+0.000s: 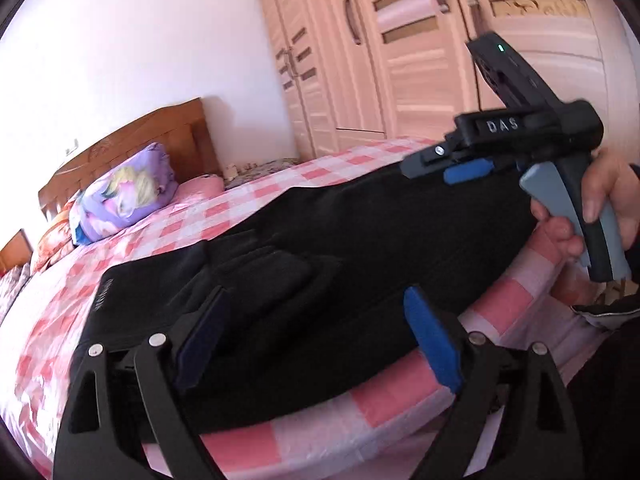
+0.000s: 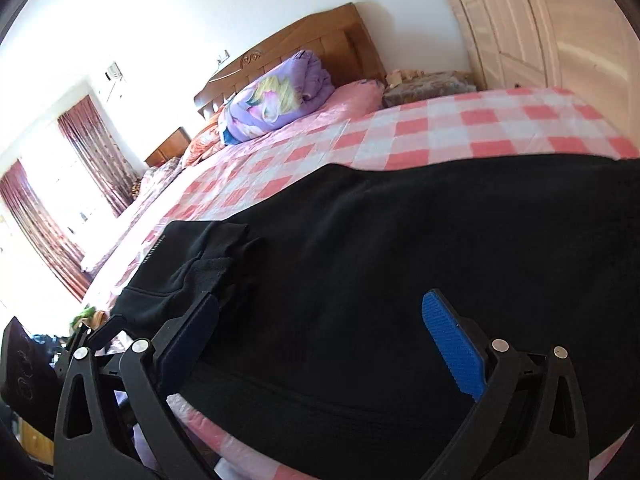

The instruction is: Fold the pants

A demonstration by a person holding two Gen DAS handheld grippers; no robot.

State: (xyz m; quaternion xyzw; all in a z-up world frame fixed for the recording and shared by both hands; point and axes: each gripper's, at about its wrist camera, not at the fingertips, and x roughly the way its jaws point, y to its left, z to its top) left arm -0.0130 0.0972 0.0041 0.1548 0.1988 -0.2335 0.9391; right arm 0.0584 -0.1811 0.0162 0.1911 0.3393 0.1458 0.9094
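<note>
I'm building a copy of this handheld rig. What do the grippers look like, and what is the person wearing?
Both grippers are black, with forked linkage fingers, silver pivot bolts and blue textured pads. Seen from the left gripper, the right gripper has a pistol handle with a grey trigger, white "DAS" lettering, a green light and a thin cable. The sleeve is dark.

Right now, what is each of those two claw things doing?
Left gripper: open, holding nothing, over the black pants.
Right gripper: open, holding nothing.
</note>
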